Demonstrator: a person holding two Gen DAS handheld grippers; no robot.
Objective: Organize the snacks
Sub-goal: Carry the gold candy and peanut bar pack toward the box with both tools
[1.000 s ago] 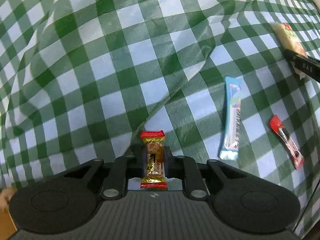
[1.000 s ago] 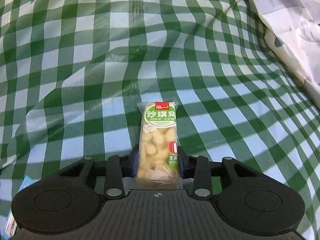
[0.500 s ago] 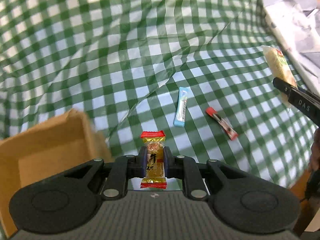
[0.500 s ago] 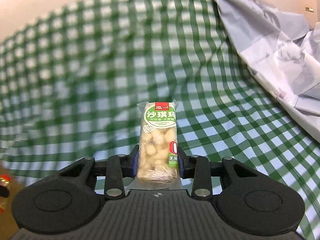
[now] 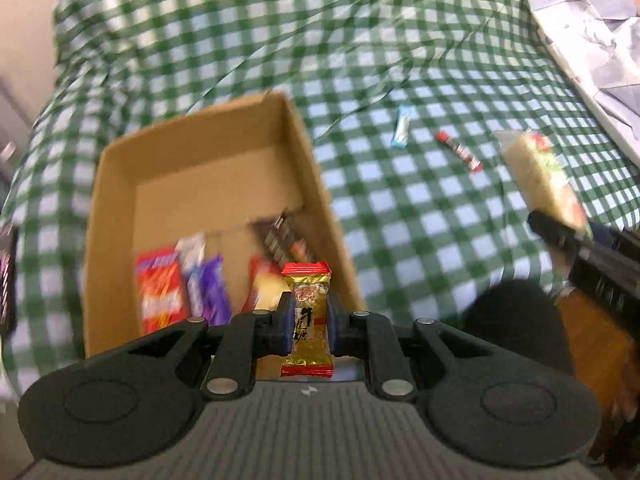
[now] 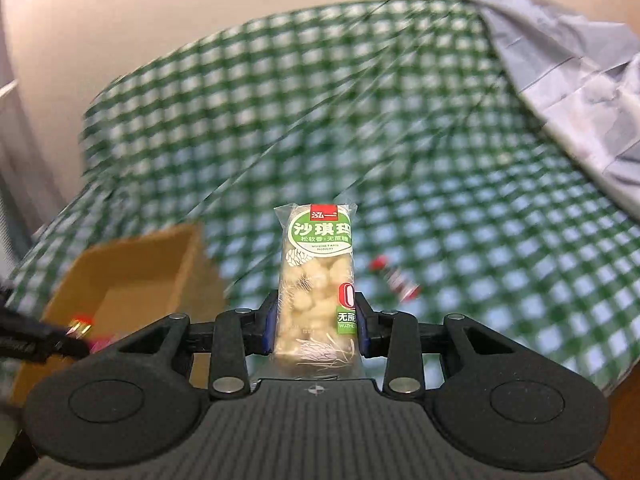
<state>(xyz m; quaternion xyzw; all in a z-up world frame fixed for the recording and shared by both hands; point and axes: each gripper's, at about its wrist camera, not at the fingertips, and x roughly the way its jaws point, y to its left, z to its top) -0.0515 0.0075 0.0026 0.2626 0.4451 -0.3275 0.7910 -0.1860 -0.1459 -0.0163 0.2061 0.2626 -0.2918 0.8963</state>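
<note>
A: Two grippers, both loaded. Left gripper (image 5: 307,320) clamped nearly shut on a gold candy (image 5: 307,322) with red ends, held upright at lower centre of the left wrist view.

B: Right gripper (image 6: 316,322)?

A: Closed partway on a sachima bar (image 6: 318,280), clear wrapper with green label, standing upright at centre of the right wrist view. Also seen at right edge of the left wrist view (image 5: 540,184).

B: Box?

A: Cardboard box (image 5: 112,184), open top, centre-left of the left wrist view, just behind the candy. Holding several wrapped snacks (image 5: 180,288), blurred, toward its lower end. Lower left in the right wrist view (image 6: 120,280).

B: Loose items?

A: Blue stick packet (image 5: 402,126) and red stick packet (image 5: 460,151) lying on the green checked cloth (image 5: 400,220), upper right of the box, apart from each other. Grey-white fabric (image 5: 592,40) at upper right corner.
</note>
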